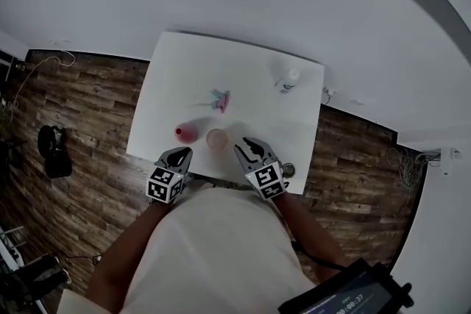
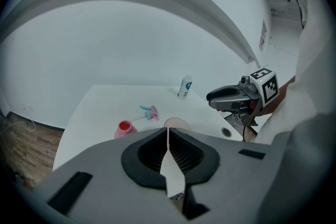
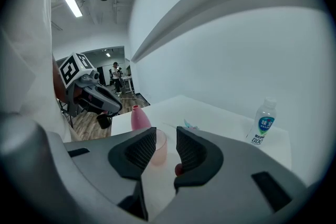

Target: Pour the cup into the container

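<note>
A small pink cup [image 1: 184, 131] with red inside stands near the front of the white table [image 1: 243, 66]. Beside it on the right is a translucent pinkish container [image 1: 216, 138]. My left gripper [image 1: 179, 156] hovers at the front edge just behind the pink cup, jaws shut and empty. My right gripper [image 1: 250, 149] hangs right of the container, jaws drawn close with only a narrow gap, and holds nothing. In the left gripper view the cup [image 2: 124, 128] and container [image 2: 177, 124] lie beyond the closed tips [image 2: 168, 131]. In the right gripper view the container [image 3: 158, 147] shows past the jaws [image 3: 166, 136].
A pink and teal object [image 1: 219, 99] lies mid-table. A water bottle [image 1: 288, 80] stands at the far right. A small round thing [image 1: 288, 170] sits at the near right corner. Wood floor surrounds the table, with a black object [image 1: 51, 151] at the left.
</note>
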Demonstrator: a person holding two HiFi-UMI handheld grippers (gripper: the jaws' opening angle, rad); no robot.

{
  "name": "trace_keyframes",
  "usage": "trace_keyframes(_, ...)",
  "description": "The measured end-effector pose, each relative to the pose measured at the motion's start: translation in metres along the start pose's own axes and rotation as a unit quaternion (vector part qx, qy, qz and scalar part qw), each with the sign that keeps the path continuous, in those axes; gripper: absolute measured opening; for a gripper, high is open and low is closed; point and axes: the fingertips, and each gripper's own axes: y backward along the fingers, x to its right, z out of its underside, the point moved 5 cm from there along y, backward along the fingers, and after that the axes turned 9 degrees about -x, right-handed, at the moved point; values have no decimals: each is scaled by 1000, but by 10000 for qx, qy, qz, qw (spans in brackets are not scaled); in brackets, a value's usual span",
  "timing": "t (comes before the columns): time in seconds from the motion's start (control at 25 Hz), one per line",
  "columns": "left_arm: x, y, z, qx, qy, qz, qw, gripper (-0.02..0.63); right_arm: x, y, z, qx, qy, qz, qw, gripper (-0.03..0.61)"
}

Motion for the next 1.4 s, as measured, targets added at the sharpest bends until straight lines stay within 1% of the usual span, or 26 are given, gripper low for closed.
trace_keyframes(0.32, 17, -7, 1, 38, -29, -7, 10000, 11, 4, 13, 5, 87, 0, -8, 10000, 126)
trace_keyframes(0.84, 27, -8, 11, 7, 33, -38, 10000, 12, 5, 17, 15, 66, -36, -8, 10000, 126)
trace_keyframes(0.96, 30, -9, 14, -17, 55, -10, 10000, 11, 4, 18, 17, 44, -24, -26, 10000, 126)
trace_keyframes(1.12, 33, -10, 17, -10, 202, 62, 9998, 12, 3, 19, 21, 1, -31, -30, 10000, 126)
trace_keyframes(1.4, 37, -13, 22, -83, 201, 131, 9997, 12, 1, 20, 26, -52, 8, -66, 10000, 126)
